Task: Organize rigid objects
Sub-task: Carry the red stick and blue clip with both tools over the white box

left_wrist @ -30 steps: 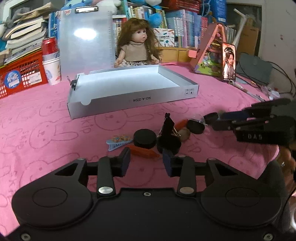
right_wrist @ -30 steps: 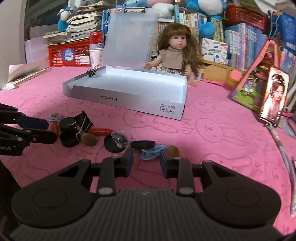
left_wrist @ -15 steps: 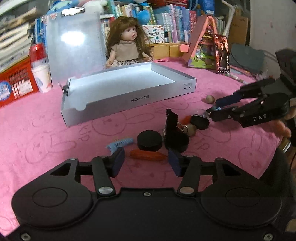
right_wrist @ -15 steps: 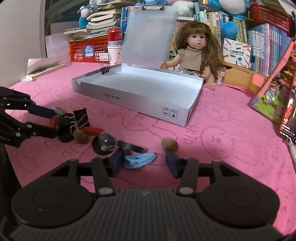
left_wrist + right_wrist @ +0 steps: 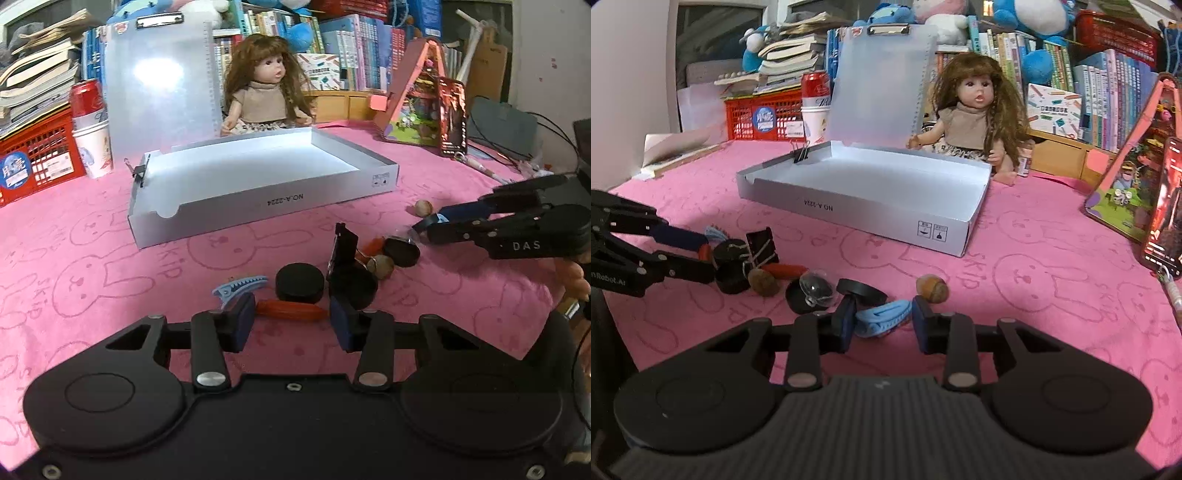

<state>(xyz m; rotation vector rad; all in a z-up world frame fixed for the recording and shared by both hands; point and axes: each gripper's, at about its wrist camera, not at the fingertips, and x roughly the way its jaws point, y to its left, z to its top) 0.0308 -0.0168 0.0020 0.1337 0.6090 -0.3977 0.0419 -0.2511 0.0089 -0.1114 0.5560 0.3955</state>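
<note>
Left wrist view is showing the left gripper [image 5: 291,321] hovering low over the pink tabletop [image 5: 92,280], its jaws standing wide apart and holding nothing, with an orange stick [image 5: 291,311] lying between them. Just beyond are sitting a black puck [image 5: 300,285], a blue hair clip [image 5: 239,288] and a black binder clip [image 5: 345,248] standing upright on a dark round piece. The white box [image 5: 258,201], open and apparently bare inside, is waiting well beyond the pile.

The right gripper [image 5: 882,325] is likewise spread wide and gripping nothing, straddling a second blue hair clip [image 5: 882,318]; a brown nut [image 5: 932,288] is resting just ahead, and a clear-domed black piece [image 5: 809,293] is sitting to its left.

Sorting looks barely begun, judging by the bare box. For a clean pick, each gripper is probably best served by lowering until its pads bracket one item only, centring the stick or the clip across its narrow width before closing. The crowding is the risk: the left pads are sitting close to the puck and the dark round piece, so closing squarely, without dragging neighbours, matters. Both grippers are working close together, so staggering their lifts should avoid a collision.
</note>
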